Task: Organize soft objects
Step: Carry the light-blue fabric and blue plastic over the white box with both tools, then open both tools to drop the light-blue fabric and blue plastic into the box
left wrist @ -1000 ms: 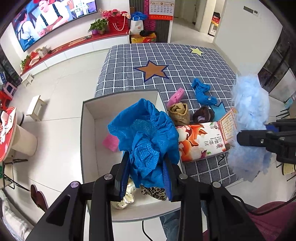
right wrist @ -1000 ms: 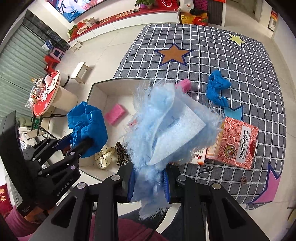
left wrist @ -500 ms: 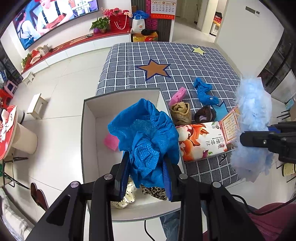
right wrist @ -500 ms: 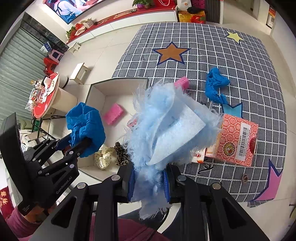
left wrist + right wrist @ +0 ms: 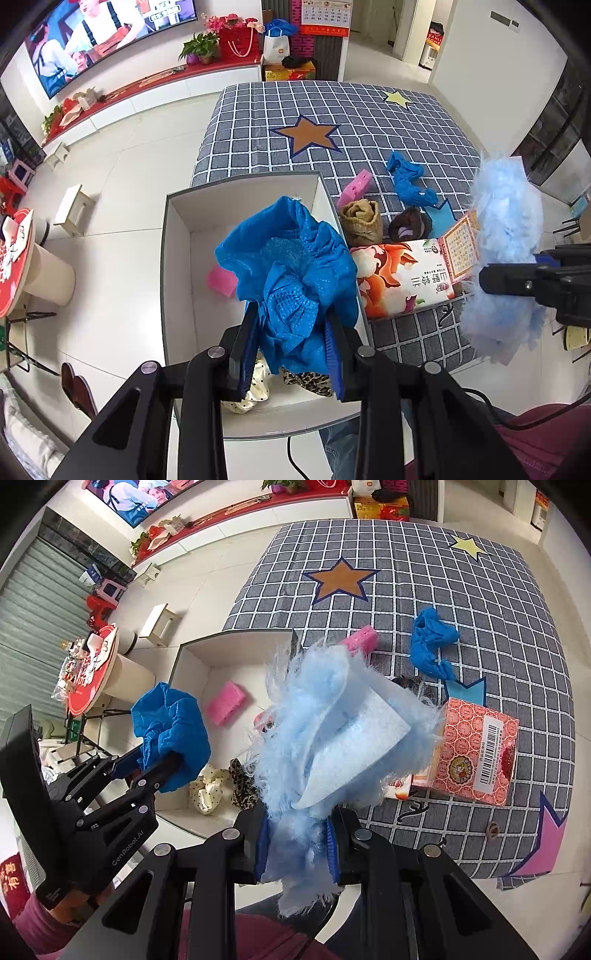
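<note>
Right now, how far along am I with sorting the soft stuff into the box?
Already in the white box: a pink sponge and two scrunchies. In hand: the left gripper clamps a blue shoe cover, the right gripper a fluffy blue duster. Left on the table: another pink sponge, a blue shoe cover and two rolled pieces.

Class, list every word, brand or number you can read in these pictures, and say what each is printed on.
"GenRobot.AI": on the black left gripper, along its body.
"山野铃兰": on the white, orange-flowered tissue pack.
Too small to read: barcode digits on the red patterned box, and the wall calendar.
</note>
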